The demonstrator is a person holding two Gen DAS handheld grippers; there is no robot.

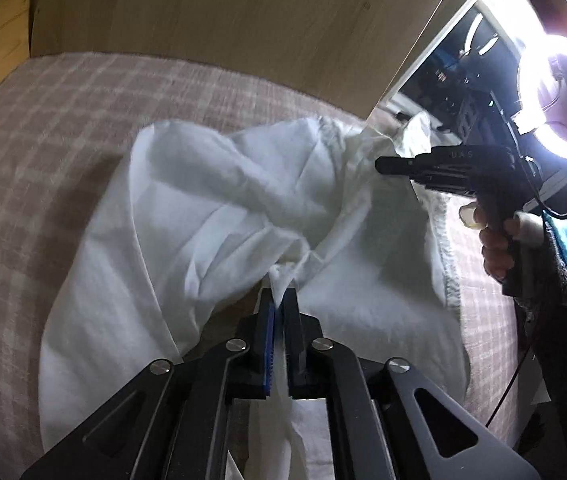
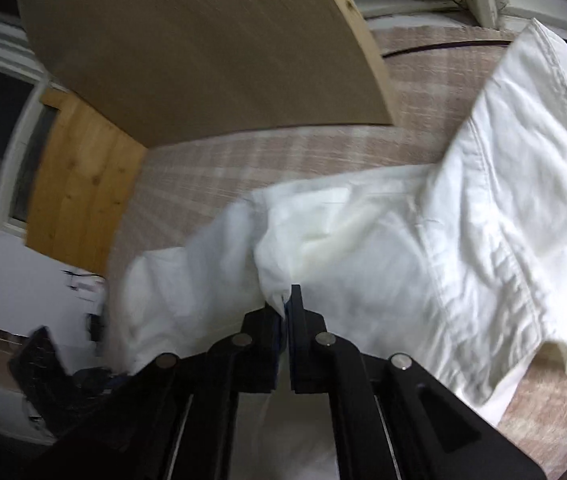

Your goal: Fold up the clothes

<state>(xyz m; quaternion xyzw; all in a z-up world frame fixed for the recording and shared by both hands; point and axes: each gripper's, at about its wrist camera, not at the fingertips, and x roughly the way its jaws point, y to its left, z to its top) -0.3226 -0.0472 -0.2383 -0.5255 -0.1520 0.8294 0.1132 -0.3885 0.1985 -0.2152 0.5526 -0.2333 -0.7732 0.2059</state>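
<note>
A white garment [image 1: 219, 216] lies bunched on a pink checked bedcover [image 1: 43, 152]. My left gripper [image 1: 280, 294] is shut on a gathered fold of its cloth, which runs back between the fingers. In the left wrist view my right gripper [image 1: 381, 166] reaches in from the right, held by a hand [image 1: 497, 240], its tip at the garment's far right edge. In the right wrist view my right gripper [image 2: 286, 300] is shut on a pinched edge of the white garment [image 2: 423, 248]. A stitched hem [image 2: 563, 92] of the garment spreads out to the right.
A light wooden headboard [image 1: 223, 16] stands behind the bed, also visible in the right wrist view as a wooden headboard [image 2: 187, 52]. A bright ring light [image 1: 559, 96] glares at the far right. A pine panel [image 2: 79, 184] and a window lie to the left.
</note>
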